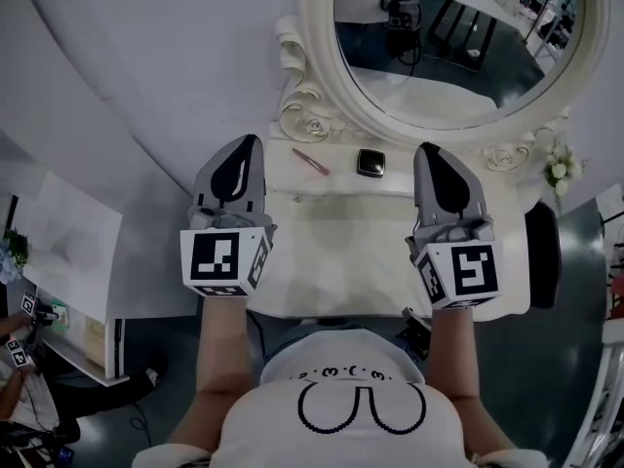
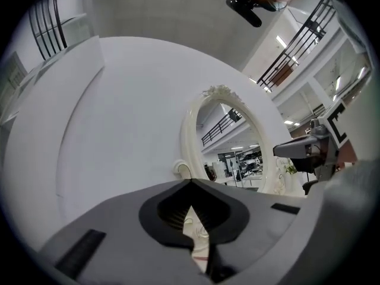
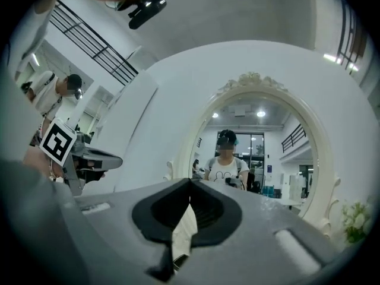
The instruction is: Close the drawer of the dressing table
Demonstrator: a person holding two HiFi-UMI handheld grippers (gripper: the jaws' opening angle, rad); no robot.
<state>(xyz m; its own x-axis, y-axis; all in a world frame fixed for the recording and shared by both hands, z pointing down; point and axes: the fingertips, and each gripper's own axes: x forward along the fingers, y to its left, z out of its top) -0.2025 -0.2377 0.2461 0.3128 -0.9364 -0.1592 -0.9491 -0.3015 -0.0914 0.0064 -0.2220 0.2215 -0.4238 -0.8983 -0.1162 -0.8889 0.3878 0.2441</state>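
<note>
The white dressing table (image 1: 341, 247) stands below me, with its top in plain sight in the head view. No drawer front shows; the table's near edge is hidden behind my arms and body. My left gripper (image 1: 246, 146) hovers over the left part of the tabletop and points at the mirror. Its jaws meet at the tip with nothing between them (image 2: 191, 181). My right gripper (image 1: 429, 150) is held level with it over the right part. Its jaws are also pressed together and empty (image 3: 190, 181).
An oval mirror (image 1: 458, 47) in a carved white frame stands at the table's back. A pink stick (image 1: 310, 161) and a black compact (image 1: 370, 163) lie before it. White flowers (image 1: 559, 169) sit at the right end, and a dark seat (image 1: 543, 252) stands beside the table.
</note>
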